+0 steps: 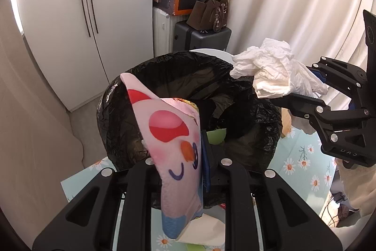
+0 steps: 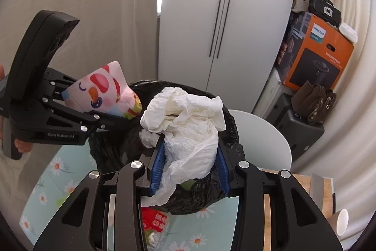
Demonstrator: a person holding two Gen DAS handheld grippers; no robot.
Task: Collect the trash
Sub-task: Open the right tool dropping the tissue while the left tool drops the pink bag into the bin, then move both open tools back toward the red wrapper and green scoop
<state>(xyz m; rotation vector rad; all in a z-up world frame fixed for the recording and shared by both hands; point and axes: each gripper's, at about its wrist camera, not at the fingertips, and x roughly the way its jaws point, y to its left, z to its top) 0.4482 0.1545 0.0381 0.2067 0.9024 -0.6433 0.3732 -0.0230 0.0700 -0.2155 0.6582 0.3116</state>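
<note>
Pink cartoon-print wrapper [image 1: 174, 133] is getting pinched tight by the left gripper [image 1: 202, 157] over the black-lined bin [image 1: 188, 67]. Right gripper [image 2: 190, 157], jaws partway closed, is squeezing crumpled white tissue [image 2: 188, 119], so both look ready for dropping.

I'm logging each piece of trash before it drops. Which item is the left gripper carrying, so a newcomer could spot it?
Find the bin lined with a black plastic bag. Over its near rim, the left gripper is shut on a flat pink plastic wrapper printed with a cartoon face and orange beak. Unlike the crumpled white tissue paper beside it, it is colourful and smooth.

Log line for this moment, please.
left gripper: holds pink wrapper | right gripper: holds tissue | both above bin
</note>
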